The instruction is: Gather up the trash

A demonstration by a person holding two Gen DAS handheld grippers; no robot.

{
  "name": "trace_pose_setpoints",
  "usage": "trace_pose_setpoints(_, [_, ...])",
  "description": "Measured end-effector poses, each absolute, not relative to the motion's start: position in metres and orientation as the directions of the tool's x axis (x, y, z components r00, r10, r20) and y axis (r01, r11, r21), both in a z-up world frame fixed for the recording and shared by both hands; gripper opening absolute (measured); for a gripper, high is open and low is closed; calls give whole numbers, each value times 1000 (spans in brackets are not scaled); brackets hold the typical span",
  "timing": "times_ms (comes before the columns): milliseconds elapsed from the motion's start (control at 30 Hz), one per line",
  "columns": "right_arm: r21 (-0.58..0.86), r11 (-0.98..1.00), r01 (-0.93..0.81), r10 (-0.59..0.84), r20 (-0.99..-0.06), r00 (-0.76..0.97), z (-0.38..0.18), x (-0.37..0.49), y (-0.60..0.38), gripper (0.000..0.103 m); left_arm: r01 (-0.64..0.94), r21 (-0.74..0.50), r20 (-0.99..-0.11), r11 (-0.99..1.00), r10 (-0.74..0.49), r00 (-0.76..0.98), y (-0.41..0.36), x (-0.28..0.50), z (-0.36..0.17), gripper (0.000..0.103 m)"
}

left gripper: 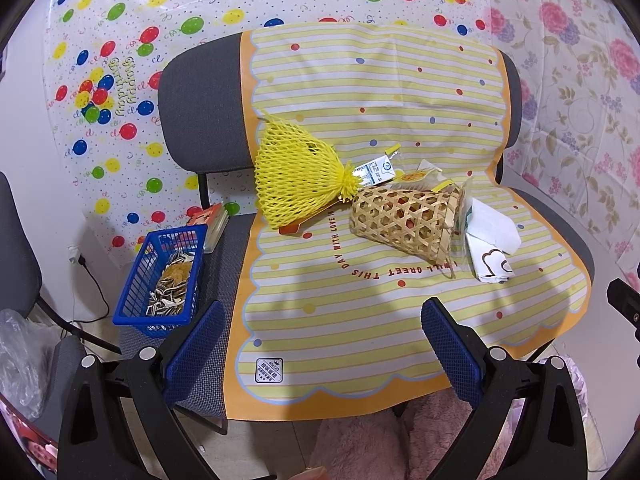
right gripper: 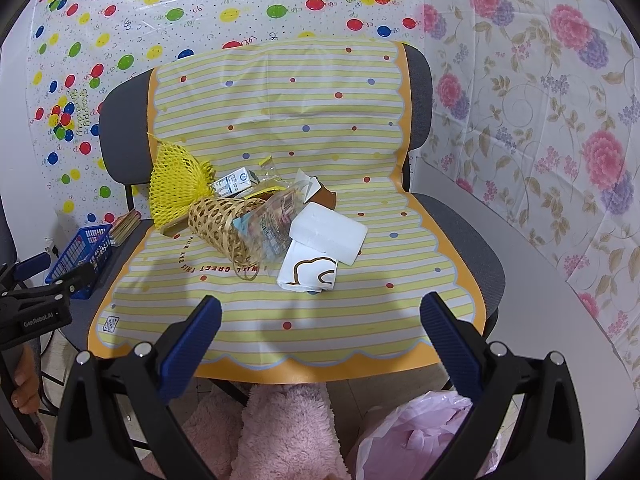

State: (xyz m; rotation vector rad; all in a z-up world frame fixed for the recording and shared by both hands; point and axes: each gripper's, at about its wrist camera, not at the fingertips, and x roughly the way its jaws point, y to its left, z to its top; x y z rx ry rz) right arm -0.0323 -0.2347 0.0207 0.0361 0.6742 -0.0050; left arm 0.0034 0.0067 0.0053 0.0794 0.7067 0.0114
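Note:
A heap of trash lies on a grey chair covered by a yellow striped sheet (left gripper: pixel 360 320). It holds a yellow foam net (left gripper: pixel 296 172), a tipped woven bamboo basket (left gripper: pixel 404 220), a small white carton (left gripper: pixel 374 172), a clear plastic wrapper (right gripper: pixel 272 220), a white foam block (right gripper: pixel 328 236) and a white napkin with a brown outline (right gripper: pixel 308 272). My left gripper (left gripper: pixel 320 328) is open and empty, above the seat's front, short of the heap. My right gripper (right gripper: pixel 320 320) is open and empty, just in front of the napkin.
A blue plastic basket (left gripper: pixel 160 280) with seed shells sits on the seat's left edge, a card box (left gripper: pixel 212 220) behind it. A pink plastic bag (right gripper: pixel 424 440) lies low at the right by pink fluffy fabric (right gripper: pixel 288 432). A grey table (right gripper: pixel 540 280) stands at the right.

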Motion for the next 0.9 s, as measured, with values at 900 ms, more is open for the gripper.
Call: trace_pose_setpoints(900, [22, 999, -24, 33, -590, 807, -25, 20, -261, 97, -2, 79, -703, 997, 57, 709, 6, 44, -31, 96])
